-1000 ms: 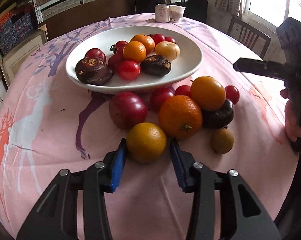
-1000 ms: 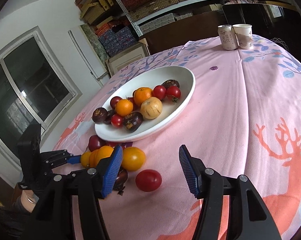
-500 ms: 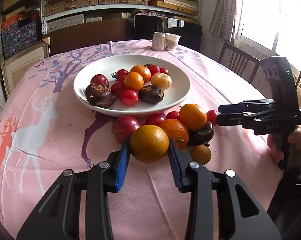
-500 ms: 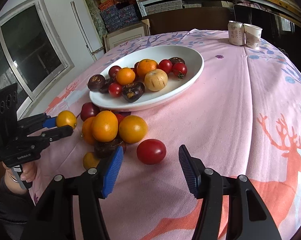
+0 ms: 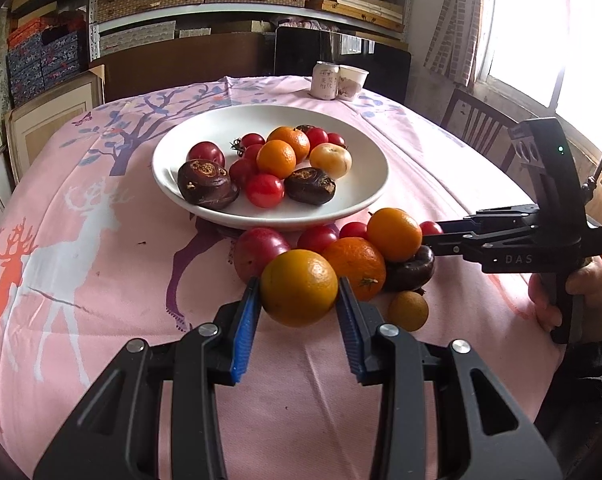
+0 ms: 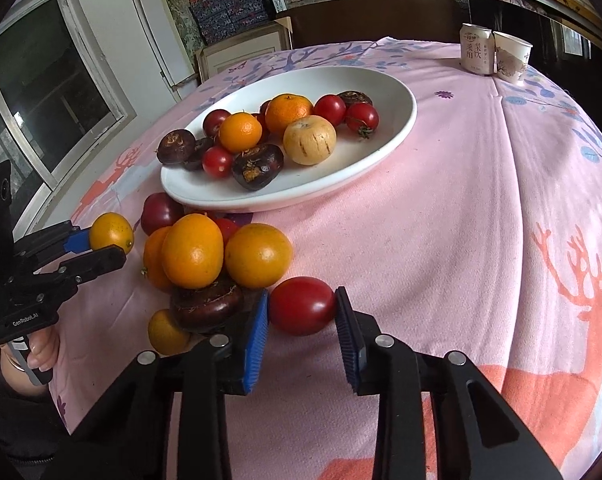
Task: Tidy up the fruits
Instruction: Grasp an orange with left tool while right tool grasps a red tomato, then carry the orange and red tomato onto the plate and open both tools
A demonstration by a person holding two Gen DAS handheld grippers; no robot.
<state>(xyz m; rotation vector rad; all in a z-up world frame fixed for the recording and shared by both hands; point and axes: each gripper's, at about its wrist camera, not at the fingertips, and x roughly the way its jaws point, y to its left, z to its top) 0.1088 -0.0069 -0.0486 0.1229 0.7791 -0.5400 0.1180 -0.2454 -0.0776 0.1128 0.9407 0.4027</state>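
At the bottom middle of the frame, the right gripper [image 6: 301, 316] has its two blue pads on each side of a red tomato [image 6: 302, 305] that sits on the pink tablecloth [image 6: 461, 220]. Just left of the tomato is a pile of oranges [image 6: 258, 255] and a dark fruit [image 6: 206, 305]. At the left edge, the left gripper [image 6: 101, 245] holds a small orange [image 6: 111, 232]. Above the middle, a white plate [image 6: 389, 132] is full of fruit. Two paper cups [image 6: 512, 61] stand at the upper right.
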